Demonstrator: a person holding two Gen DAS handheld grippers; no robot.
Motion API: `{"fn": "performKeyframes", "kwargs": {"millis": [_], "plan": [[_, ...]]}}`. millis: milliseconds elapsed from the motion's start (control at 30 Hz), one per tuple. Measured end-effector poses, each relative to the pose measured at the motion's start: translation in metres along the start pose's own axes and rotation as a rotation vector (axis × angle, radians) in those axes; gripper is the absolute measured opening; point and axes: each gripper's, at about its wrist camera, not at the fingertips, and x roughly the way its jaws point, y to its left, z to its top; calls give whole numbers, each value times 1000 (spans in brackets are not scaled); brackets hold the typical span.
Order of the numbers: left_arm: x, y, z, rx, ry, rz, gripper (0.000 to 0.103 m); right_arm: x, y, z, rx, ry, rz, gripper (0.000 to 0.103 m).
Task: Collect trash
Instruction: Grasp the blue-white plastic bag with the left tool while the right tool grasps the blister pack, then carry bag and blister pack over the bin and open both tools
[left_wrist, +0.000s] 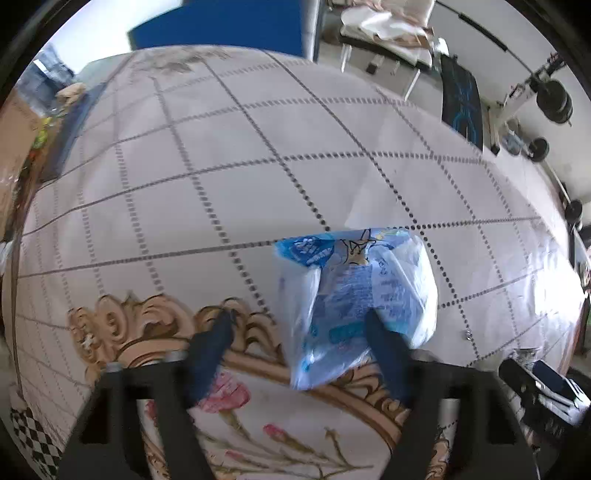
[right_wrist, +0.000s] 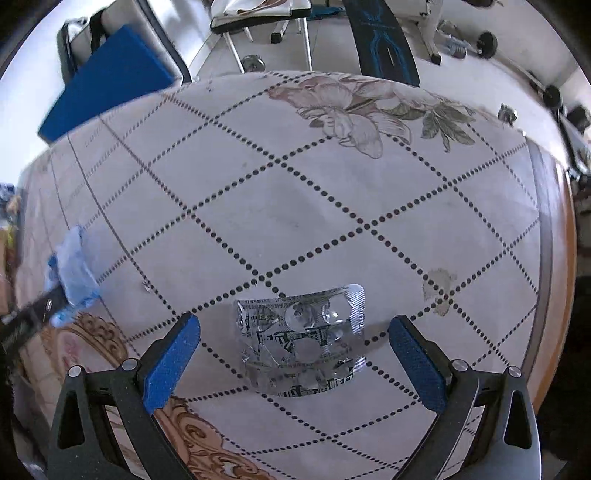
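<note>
Between the wide-apart blue fingers of the right gripper (right_wrist: 293, 349) lay a crumpled silver pill sheet (right_wrist: 301, 341), flat on the tablecloth (right_wrist: 332, 221) and touched by neither pad. That cloth was pale, crossed by dotted diagonal lines, with a printed flower at one o'clock and a gold scroll border at seven o'clock. At nine o'clock in the same view, a blue-and-white plastic wrapper (right_wrist: 74, 273) showed at the tip of the other tool.

Seen from the left gripper (left_wrist: 299, 328), that wrapper (left_wrist: 354, 306) lay on the cloth between its dark fingers. The right-hand finger (left_wrist: 384, 350) overlapped the wrapper's edge, while the left-hand one stood clear of it, so the jaws were apart and not clamped. At one o'clock beyond the table stood a white bench (left_wrist: 388, 40); weights (left_wrist: 554, 103) sat at two o'clock.
</note>
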Motion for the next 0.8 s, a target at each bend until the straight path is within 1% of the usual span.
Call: {"fn": "performKeyframes", "kwargs": {"millis": [33,67,100,133,167,233,267,333,467,500,567,600,633,667,700,733,767,800], "plan": [[-2,-2,-1,0,-17,3,50,0,5,-3,-10,-8,-15,101],[-5,-4,-2,5,-29,-7,32,-1,9,-5,-27,-18,-46,95],[-7,-6,-4,10,-33,-9,27,-2,14,-8,-48,-30,-88,92],[-11,-7,-7,14,-43,6,22,-5,17,-11,-61,-56,-90,84],[-13,-8,-10,19,-50,8,15,-8,19,-13,-69,-73,-89,71],[-19,-8,-17,32,-59,17,9,-13,26,-19,-90,-92,-86,56],[-21,-5,-19,34,-64,24,7,-14,27,-23,-94,-96,-81,52],[-32,-2,-31,45,-84,35,6,-17,29,-28,-96,-107,-68,47],[-50,8,-53,61,-119,59,5,-28,23,-48,-68,-127,-23,46],[-57,11,-64,63,-128,59,5,-33,22,-53,-65,-135,-15,46],[-59,14,-68,66,-140,58,5,-41,17,-65,-68,-147,-2,46],[-66,18,-80,65,-148,53,4,-47,18,-73,-75,-157,1,46],[-69,19,-84,66,-153,49,4,-53,18,-79,-80,-163,3,46],[-75,21,-95,67,-161,47,4,-60,20,-89,-87,-169,9,46],[-77,22,-101,67,-166,47,4,-65,20,-96,-90,-175,15,46],[-76,19,-100,68,-167,46,4,-71,22,-104,-95,-180,18,46],[-84,24,-115,66,-173,41,4,-76,22,-113,-100,-184,23,46],[-85,25,-117,63,-175,37,4,-82,23,-126,-106,-188,33,46]]}}
